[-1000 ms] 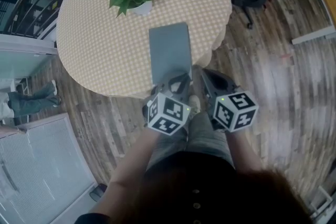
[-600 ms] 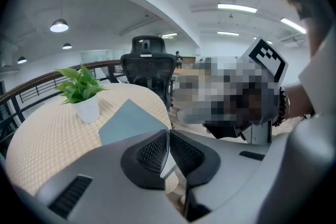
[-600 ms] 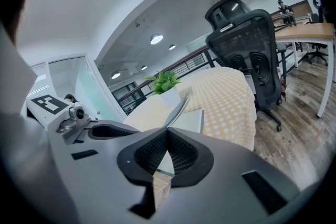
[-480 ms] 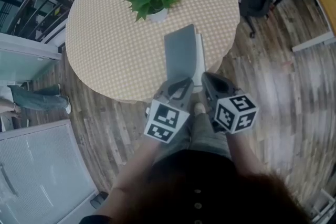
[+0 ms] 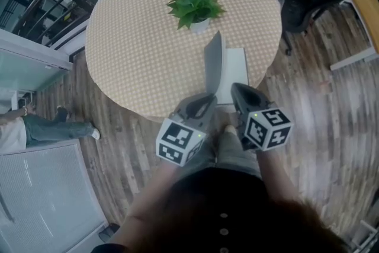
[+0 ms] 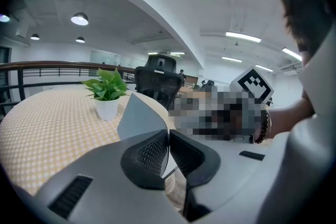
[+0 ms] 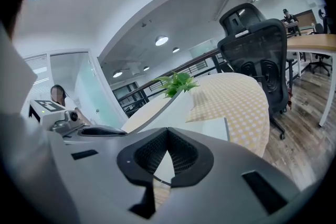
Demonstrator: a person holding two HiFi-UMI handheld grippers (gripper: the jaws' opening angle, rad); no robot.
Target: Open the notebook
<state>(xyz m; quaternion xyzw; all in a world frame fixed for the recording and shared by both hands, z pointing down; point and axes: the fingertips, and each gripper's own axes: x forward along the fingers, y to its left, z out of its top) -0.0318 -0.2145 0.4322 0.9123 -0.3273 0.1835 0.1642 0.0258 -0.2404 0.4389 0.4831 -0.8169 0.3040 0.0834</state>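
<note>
You've got the cover (image 5: 214, 62) pinched in your left claw (image 5: 208, 98), standing half up. Right claw (image 5: 235, 89) is closed. Next, swing the cover over flat.

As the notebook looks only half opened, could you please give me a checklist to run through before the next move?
1. Left gripper jaws clamped on the grey notebook cover: ok.
2. Cover lifted off the white pages, standing roughly upright: ok.
3. Cover laid fully open: not ok.
4. Right gripper pinning the pages down: cannot tell; its jaws are together at the notebook's near edge.
5. Bare checked tablecloth left of the notebook for the cover to land on: ok.
6. Green potted plant apart from the cover: ok, though it stands near the far corner.
</note>
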